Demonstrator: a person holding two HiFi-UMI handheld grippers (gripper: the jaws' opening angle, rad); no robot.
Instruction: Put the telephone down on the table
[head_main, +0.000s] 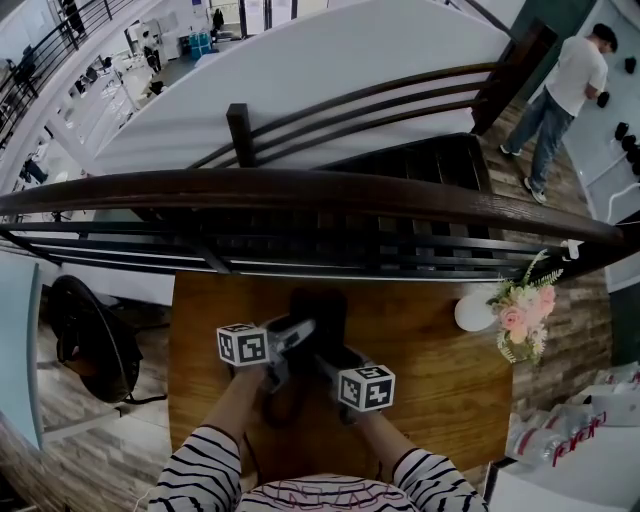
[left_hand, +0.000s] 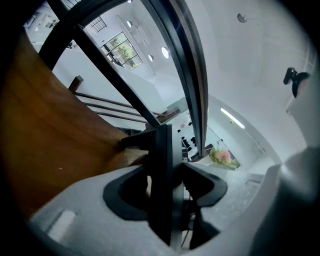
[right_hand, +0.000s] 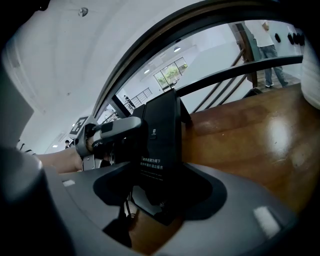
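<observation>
Set-down in hand: we hold the telephone (head_main: 318, 312) on edge at mid-desk (head_main: 430, 390), left hand-held gripper (head_main: 290, 340) and right hand-held gripper (head_main: 335, 365) both clamped on it; next, we judge, ease it flat, then release.

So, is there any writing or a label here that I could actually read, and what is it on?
Nothing can be read in full.
telephone: two short lines of white print with a small mark above them, too small and blurred to read.
white packages: red lettering, too blurred to read.
marker cubes: black-and-white square patterns only, no words.
</observation>
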